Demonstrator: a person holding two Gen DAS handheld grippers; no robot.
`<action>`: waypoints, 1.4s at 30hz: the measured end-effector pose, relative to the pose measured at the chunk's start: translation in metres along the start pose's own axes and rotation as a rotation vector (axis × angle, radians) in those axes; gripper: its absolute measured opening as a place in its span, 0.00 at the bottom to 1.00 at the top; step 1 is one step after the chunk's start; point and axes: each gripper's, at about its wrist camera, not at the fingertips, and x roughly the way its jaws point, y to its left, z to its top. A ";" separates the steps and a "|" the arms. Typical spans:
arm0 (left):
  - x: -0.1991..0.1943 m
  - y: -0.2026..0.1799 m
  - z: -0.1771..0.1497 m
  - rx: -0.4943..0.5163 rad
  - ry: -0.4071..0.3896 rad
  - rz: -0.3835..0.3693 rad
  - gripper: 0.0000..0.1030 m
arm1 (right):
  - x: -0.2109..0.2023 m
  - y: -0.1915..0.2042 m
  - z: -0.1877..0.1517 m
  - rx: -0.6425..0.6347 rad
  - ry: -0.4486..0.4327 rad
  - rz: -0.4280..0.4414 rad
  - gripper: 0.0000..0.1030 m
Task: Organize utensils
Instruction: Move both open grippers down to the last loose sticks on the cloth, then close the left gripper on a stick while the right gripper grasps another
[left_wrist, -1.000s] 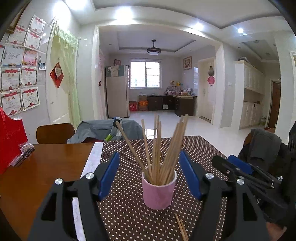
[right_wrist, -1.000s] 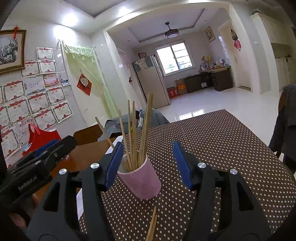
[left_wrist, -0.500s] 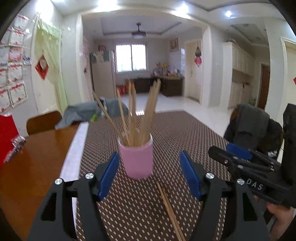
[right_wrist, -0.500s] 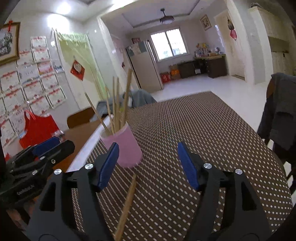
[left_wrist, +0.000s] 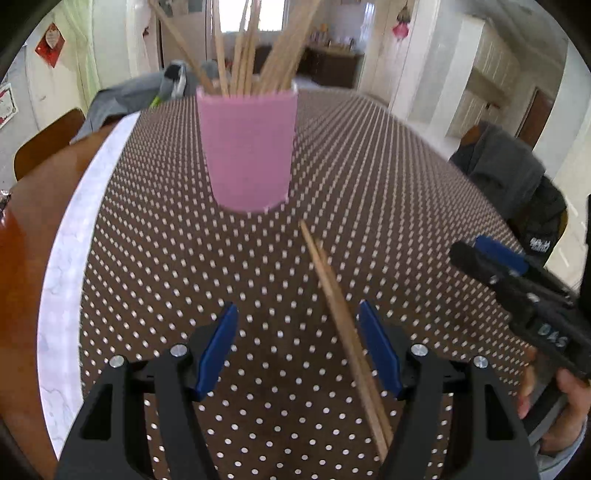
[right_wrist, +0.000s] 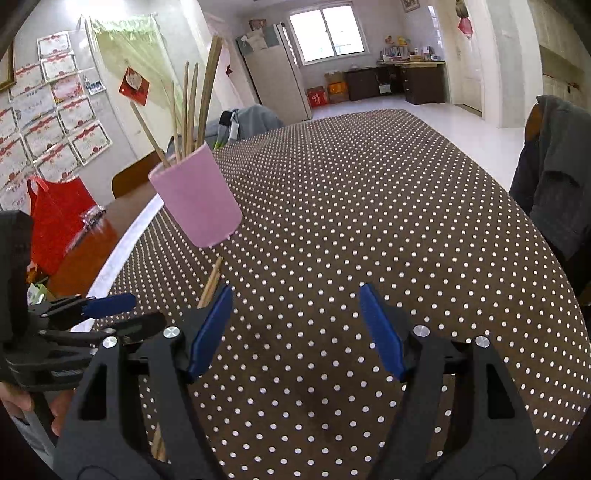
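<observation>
1. While both tools are hanging over the dotted table, the left hand-held gripper is standing released, with nothing pressed between its pads.
2. Loose chopsticks are lying flat between its jaws, nearer the right pad, their far tips pointing ahead toward the cup.
3. Centring the pair before closing is looking wise, since two thin sticks flat on cloth are likely to roll or split apart.
4. The right hand-held gripper has just been opening and is holding nothing; the sticks are passing beside its left finger.
5. Ahead, the cup is already bristling with upright chopsticks, which are crowding the opening for any newcomer.
6. Beyond the cup, a chair and a red bag are sitting clear of the work.
</observation>
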 end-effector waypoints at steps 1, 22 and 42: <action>0.003 -0.002 -0.001 0.011 0.014 0.002 0.65 | 0.001 0.000 -0.002 -0.005 0.004 0.000 0.70; 0.021 0.007 -0.001 0.077 0.075 0.077 0.66 | 0.005 0.010 -0.004 -0.048 0.015 0.002 0.71; 0.012 0.063 -0.002 -0.081 0.074 -0.011 0.06 | 0.028 0.062 -0.004 -0.168 0.192 0.025 0.70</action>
